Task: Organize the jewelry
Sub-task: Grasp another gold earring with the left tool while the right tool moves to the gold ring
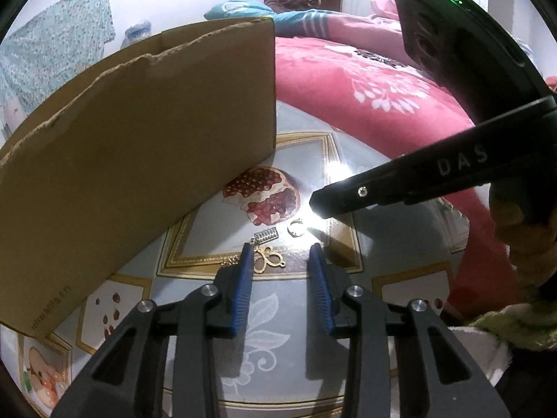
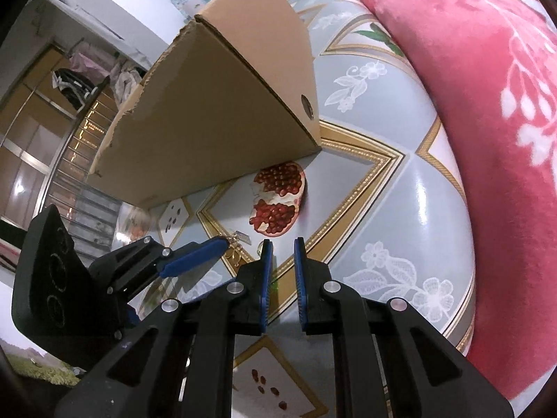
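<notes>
A: Item one, gold pendant (image 1: 267,259), butterfly-like outline with a short chain at its side. Location: flat on the patterned bench (image 1: 390,230), just below the printed pomegranate, close to the cardboard box (image 1: 139,160).

B: Item two?

A: Small silver comb-like piece (image 1: 266,235), just above the pendant. Item three, a ring (image 1: 296,227), just beside the glare patch.

B: Left gripper (image 1: 281,248)?

A: Fingers apart with a clear gap; nothing between the pads. The left pad sits at the pendant's edge; contact cannot be told.

B: Right gripper (image 2: 282,244)?

A: Narrow gap, pads not pressed together. Its tip is low by the ring. From its own camera a small greenish object shows at the left pad, but whether it is pinched cannot be told.

B: Step in hand?

A: Judged as pick-up: both tools lowered onto the jewelry cluster, nothing yet lifted or stowed.

B: Next move calls for?

A: Likely a low, flat approach, one pad each side of a thin piece, then a firm close. The pieces lie close together, so one must be isolated. The bench looks glossy, so a thin piece may slide ahead of a closing pad.
</notes>
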Tool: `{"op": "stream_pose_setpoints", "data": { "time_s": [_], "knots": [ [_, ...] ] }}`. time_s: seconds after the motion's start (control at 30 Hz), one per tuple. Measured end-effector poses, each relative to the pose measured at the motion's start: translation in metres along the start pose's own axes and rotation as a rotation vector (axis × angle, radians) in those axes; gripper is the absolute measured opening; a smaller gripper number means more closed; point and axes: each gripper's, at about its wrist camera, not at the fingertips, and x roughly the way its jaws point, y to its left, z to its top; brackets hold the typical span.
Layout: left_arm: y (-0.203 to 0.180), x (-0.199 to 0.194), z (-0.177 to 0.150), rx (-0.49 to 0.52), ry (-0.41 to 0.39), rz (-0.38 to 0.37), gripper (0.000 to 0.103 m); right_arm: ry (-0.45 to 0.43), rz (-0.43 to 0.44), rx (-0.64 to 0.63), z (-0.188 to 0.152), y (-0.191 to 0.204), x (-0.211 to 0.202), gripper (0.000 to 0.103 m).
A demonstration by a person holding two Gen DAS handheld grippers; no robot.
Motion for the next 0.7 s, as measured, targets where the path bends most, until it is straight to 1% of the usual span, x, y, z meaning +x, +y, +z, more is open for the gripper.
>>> {"op": "stream_pose_setpoints", "data": {
  "time_s": [0.1,0.2,0.43,0.7],
  "knots": [
    [0.004,-0.001,-0.001,-0.004,-0.001,0.005,0.021,-0.002,0.001,-0.003,0.001,-0.001,-0.002,0.013],
    [0.005,-0.001,-0.002,0.007,-0.001,0.015,0.016,-0.005,0.002,-0.004,0.001,-0.002,-0.003,0.013],
    [0.007,-0.006,-0.005,0.009,0.007,0.009,0.016,-0.011,0.007,-0.006,0.0,0.0,-0.006,0.013],
    [0.006,-0.017,-0.017,-0.018,0.022,0.006,0.016,-0.023,0.015,-0.033,-0.003,0.008,-0.011,0.013]
  ]
}}
